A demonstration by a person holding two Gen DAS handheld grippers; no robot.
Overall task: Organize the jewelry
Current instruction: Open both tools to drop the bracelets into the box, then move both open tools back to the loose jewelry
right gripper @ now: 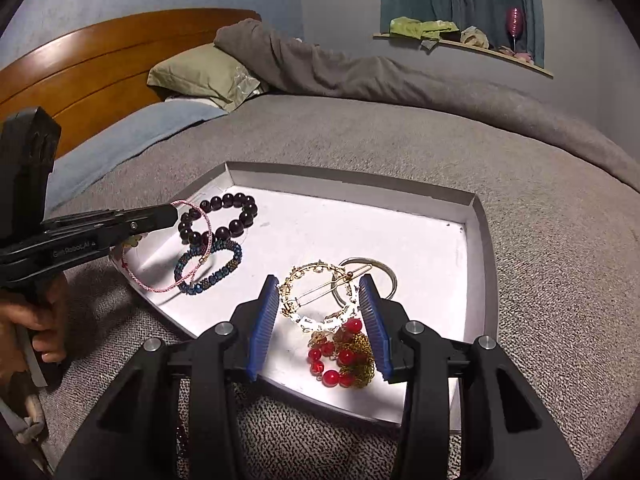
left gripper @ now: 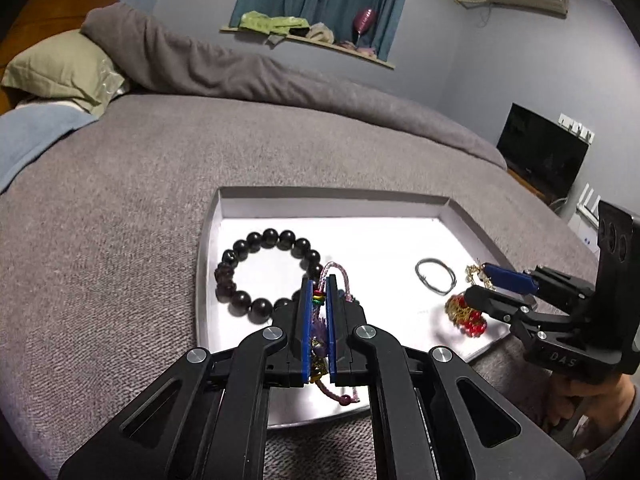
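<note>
Now your left gripper pinches the pink cord bracelet above the white tray, clear of the beads, while your right gripper gapes over the gold-and-red tangle, holding nothing

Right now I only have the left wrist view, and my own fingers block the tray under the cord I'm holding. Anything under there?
Observer: Yes. A blue beaded bracelet lies in the tray, nearer you than the black bead bracelet. The pink cord in the left gripper dangles over both.
Operator: Right gripper holding anything?
Observer: No. The right gripper is open, its pads either side of the red bead pile.
Operator: The gold stuff beyond it?
Observer: A gold link bracelet with a gold hair clip lying across it.
</note>
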